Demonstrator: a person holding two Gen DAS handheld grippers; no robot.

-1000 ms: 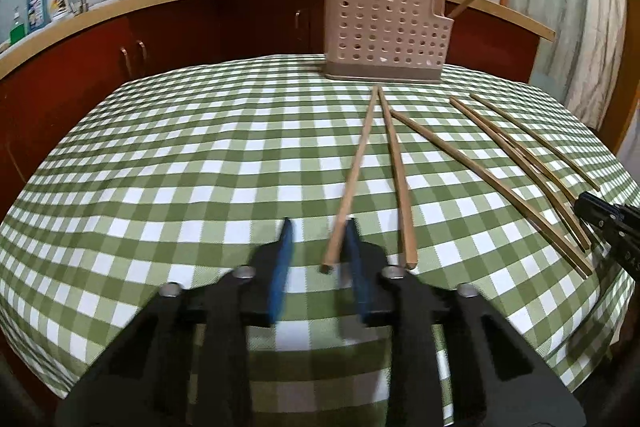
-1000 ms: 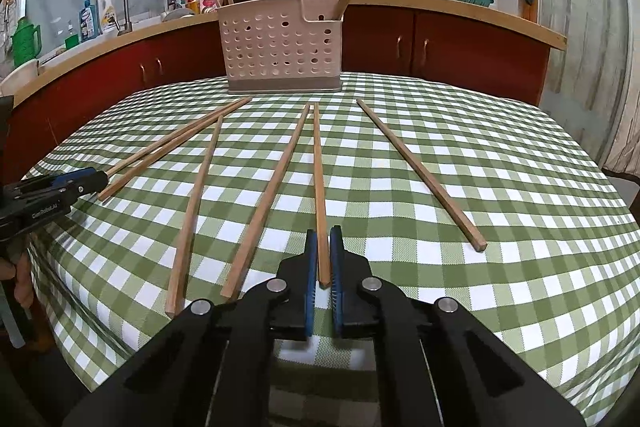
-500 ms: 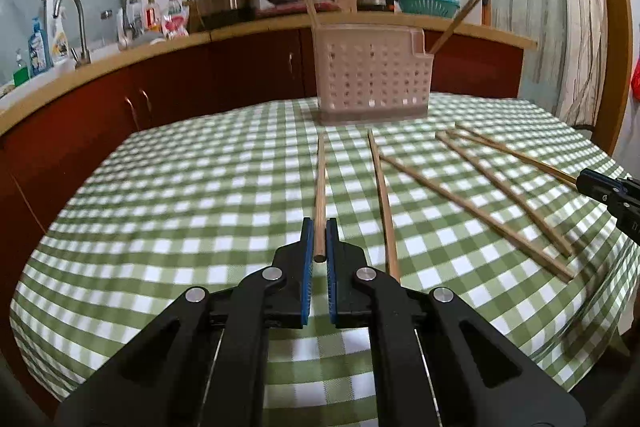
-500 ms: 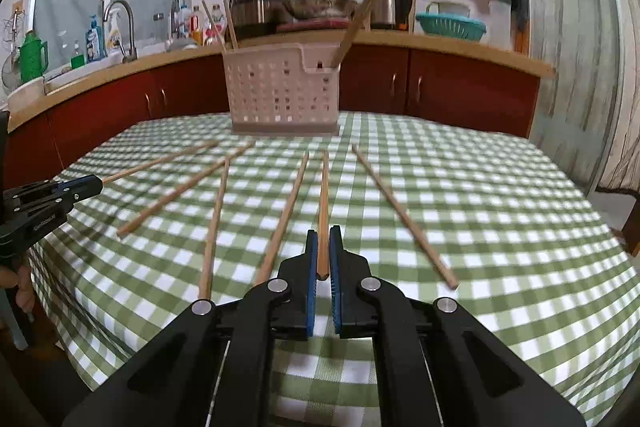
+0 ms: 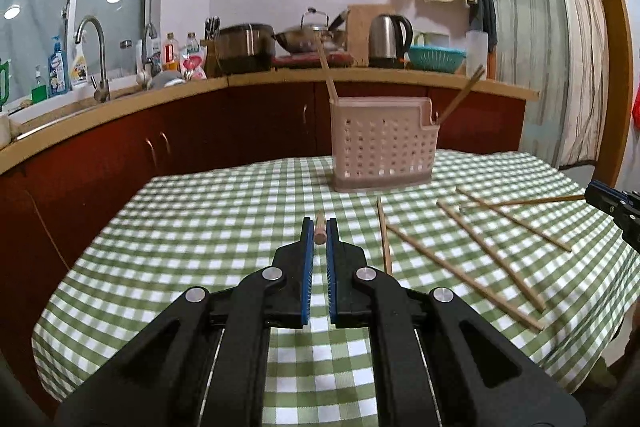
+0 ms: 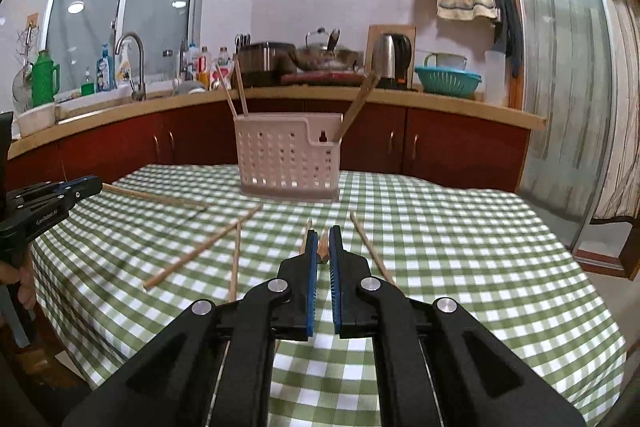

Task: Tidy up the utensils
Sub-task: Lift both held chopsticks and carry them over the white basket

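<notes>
My left gripper (image 5: 319, 227) is shut on the end of a wooden chopstick (image 5: 320, 235), held off the checked table (image 5: 208, 227) and pointing toward the pink perforated basket (image 5: 382, 143). My right gripper (image 6: 324, 237) is shut on another chopstick (image 6: 322, 254), also raised and facing the basket (image 6: 288, 159). Each gripper shows at the edge of the other's view, with its chopstick sticking out level. The basket holds three upright chopsticks (image 6: 240, 87). Several loose chopsticks (image 5: 460, 275) lie on the cloth between the grippers.
Behind the table a red-fronted kitchen counter (image 5: 120, 115) carries a sink tap (image 5: 94, 55), bottles, pots, a kettle (image 5: 390, 41) and a teal colander. Towels hang on the wall. A curtained glass door (image 6: 560, 87) stands to the right.
The left gripper closed on its chopstick. Both grippers rose from the table with a chopstick each and tipped up toward the basket.
</notes>
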